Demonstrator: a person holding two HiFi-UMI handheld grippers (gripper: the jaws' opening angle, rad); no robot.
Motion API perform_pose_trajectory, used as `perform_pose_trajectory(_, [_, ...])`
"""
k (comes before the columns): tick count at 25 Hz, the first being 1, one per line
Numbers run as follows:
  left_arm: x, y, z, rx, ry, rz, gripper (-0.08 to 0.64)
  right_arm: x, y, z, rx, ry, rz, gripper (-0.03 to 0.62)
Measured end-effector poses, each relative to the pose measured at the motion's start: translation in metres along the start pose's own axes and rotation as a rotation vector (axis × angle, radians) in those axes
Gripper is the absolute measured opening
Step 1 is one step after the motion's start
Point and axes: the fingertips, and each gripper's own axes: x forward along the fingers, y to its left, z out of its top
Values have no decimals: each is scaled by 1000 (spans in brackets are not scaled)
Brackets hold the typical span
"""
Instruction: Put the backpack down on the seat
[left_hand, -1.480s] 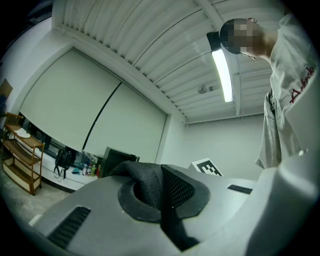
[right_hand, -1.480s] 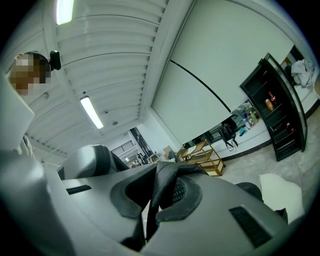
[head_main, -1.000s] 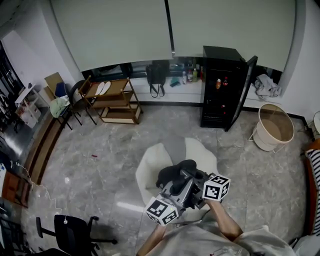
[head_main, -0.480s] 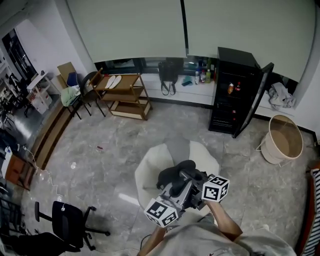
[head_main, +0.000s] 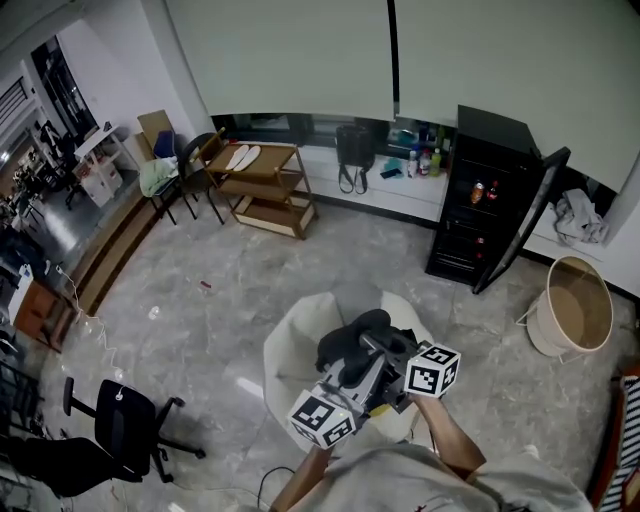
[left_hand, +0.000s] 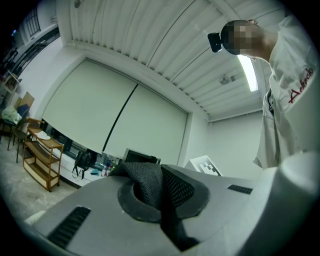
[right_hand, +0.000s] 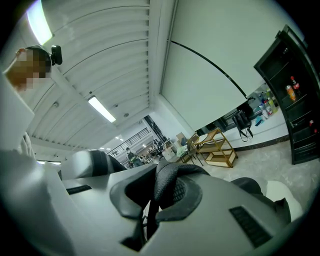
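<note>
Hanging from its black mesh strap (left_hand: 150, 182), the backpack (head_main: 352, 338) sits in the air right over the white seat (head_main: 285, 352); whether its bottom already touches the cushion can't be told from the head view. Not set down yet, by my read.

Left gripper (head_main: 352, 374) has its jaws pressed together on the strap; in its own view the mesh fold is pinched in the pad notch. Right gripper (head_main: 386, 347) is likewise clamped on a strap loop (right_hand: 167, 181), which comes up through its jaws, with the dark bulk of the bag showing below. Both grippers point roughly level and sit just beside each other, marker cubes toward the person. Two close grips probably keep the bag from swinging or tipping while it is carried to the seat.

Judged step: lining the bag up over the seat, then lowering. Releasing too early could let it roll off the rounded cushion.

Further out:
- black fridge (head_main: 478, 200), door open, bottles inside
- round basket (head_main: 572, 305) to its right
- wooden shelf cart (head_main: 262, 188) by the window ledge
- another dark bag (head_main: 352, 158) on that ledge
- black office chair (head_main: 118, 432) at lower left, well apart from the seat
</note>
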Motion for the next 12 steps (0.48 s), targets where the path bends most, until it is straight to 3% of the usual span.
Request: perform_pose_trajectory(12, [10,-3,-25,-37,51,-13,31,-11,-21,-13,50,-5,-20,29])
